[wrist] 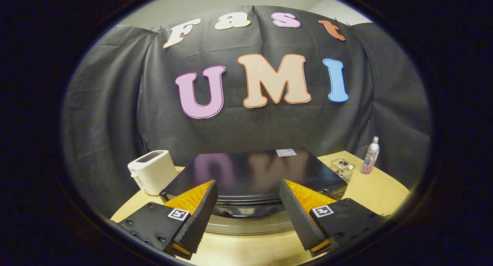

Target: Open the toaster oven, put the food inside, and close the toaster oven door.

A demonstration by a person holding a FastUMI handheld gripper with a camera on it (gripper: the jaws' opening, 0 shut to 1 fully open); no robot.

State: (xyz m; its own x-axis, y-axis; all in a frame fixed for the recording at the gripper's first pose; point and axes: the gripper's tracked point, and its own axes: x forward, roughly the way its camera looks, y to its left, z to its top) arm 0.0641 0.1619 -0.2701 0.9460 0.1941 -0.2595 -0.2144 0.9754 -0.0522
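The tongs [248, 214] are spread wide with nothing between their fingers, poised above the front edge of the toaster oven [250, 173], which sits on the light wooden bench [381, 192] just ahead of and below them. The view looks down on the oven's glossy dark top, and a curved dark band with a paler strip beneath it shows between the two fingers; this reads as the top of the door or its handle, though the angle does not settle which. The door looks shut, so the opening step seems not yet done. No food can be picked out with certainty; a small clear container [342, 169] stands just right of the oven, and its contents are too small to name. A white pop-up toaster [152, 171] sits close on the oven's left, and a slim spray bottle [371, 156] stands beyond the container. The main risk is that the fingers come down on the slick lid instead of the handle and skid off, or catch only one side of the handle so the door twists or snaps back. A hard downward pull could also drag the whole oven toward the bench edge, or nudge it into the toaster beside it.
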